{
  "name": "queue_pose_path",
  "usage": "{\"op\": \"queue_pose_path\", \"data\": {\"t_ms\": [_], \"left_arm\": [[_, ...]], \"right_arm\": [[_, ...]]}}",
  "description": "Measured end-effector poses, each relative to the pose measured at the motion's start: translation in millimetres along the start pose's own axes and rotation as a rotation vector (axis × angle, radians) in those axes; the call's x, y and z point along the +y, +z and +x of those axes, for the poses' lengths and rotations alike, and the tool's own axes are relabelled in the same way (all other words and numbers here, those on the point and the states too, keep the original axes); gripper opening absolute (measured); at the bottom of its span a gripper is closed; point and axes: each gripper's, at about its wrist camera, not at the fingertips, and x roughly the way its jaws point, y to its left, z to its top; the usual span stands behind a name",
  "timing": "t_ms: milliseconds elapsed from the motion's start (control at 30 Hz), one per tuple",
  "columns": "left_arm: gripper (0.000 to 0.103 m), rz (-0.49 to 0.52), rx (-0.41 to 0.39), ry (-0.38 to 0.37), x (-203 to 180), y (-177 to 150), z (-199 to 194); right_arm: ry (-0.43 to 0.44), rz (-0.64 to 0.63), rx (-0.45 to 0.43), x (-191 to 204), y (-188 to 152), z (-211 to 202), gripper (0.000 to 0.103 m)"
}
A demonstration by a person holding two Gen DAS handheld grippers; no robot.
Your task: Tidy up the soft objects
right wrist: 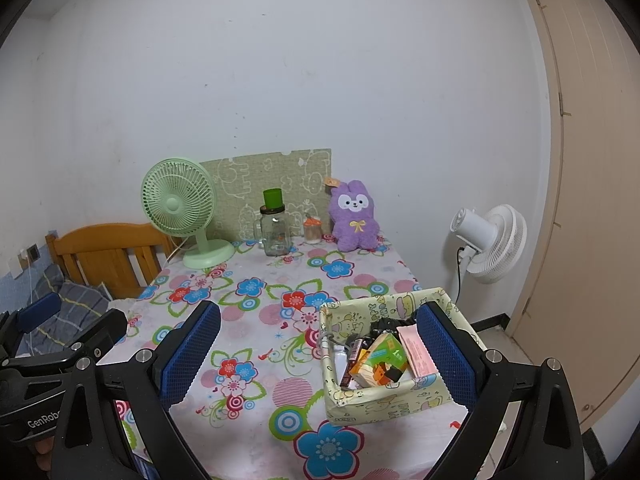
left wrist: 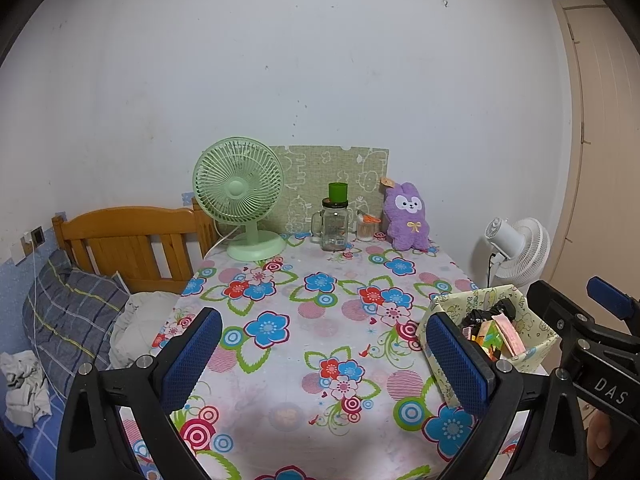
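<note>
At the left of the frame, a wooden bed (left wrist: 132,240) with a plaid pillow (left wrist: 68,312) stood beside the floral-clothed desk (left wrist: 304,320). At the desk's far edge, mid-frame, stood a green fan (left wrist: 240,204), a glass jar (left wrist: 335,224) and, right of them, the purple plush rabbit (left wrist: 408,216), upright against the wall. A yellow storage box (right wrist: 384,352) sat lower right. The left tongs (left wrist: 324,360) and right tongs (right wrist: 320,356) were both spread open, holding nothing.

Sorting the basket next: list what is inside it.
The basket holds an orange-and-green carton, a pink packet, a dark tube and something black at the back. Whatever lies beneath them is covered.
</note>
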Motion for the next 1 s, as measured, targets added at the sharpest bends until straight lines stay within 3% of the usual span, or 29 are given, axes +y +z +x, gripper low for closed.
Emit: {"op": "queue_pose_path", "data": {"t_ms": [1000], "left_arm": [[0.103, 0.007, -0.004, 0.006, 0.1, -0.3, 0.1]], "right_arm": [[-0.008, -0.009, 0.005, 1.3, -3.1, 2.3, 0.100]]}}
